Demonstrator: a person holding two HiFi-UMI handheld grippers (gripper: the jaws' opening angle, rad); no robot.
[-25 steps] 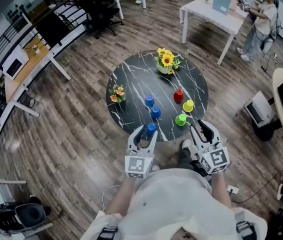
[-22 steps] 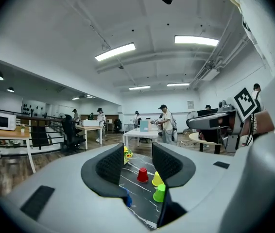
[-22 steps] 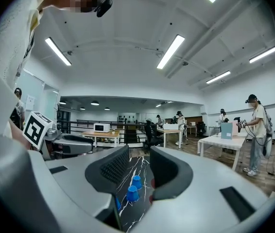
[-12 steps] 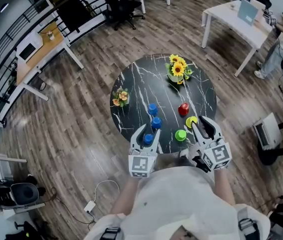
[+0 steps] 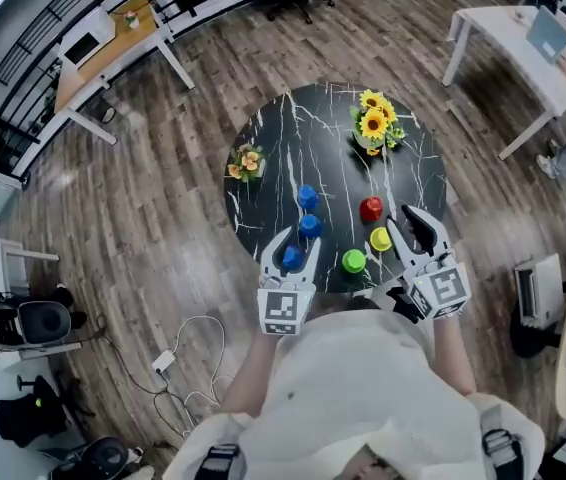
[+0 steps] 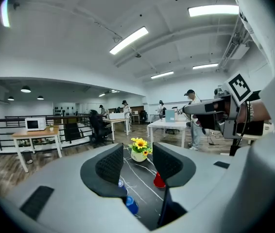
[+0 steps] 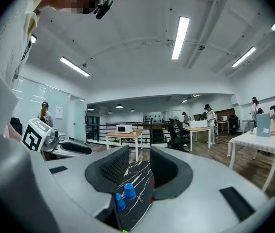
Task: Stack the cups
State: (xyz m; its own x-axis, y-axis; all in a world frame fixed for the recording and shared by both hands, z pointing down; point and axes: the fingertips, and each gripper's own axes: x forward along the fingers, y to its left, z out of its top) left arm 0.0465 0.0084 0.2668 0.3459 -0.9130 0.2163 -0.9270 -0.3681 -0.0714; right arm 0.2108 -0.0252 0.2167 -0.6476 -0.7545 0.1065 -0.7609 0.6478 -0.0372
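Head view: nearest blue cup [image 5: 292, 258] sat low between the spread, empty jaws of left gripper [image 5: 298, 238]; right gripper [image 5: 414, 223], likewise spread, stood just right of yellow cup [image 5: 381, 239].

Open-plan office: white desks [image 5: 528, 48], black swivel chair [image 6: 97, 126], microwave [image 6: 34, 124] on wooden table [image 5: 113, 40], ceiling strip lights [image 7: 179, 31], wood-plank floor [image 5: 153, 218].
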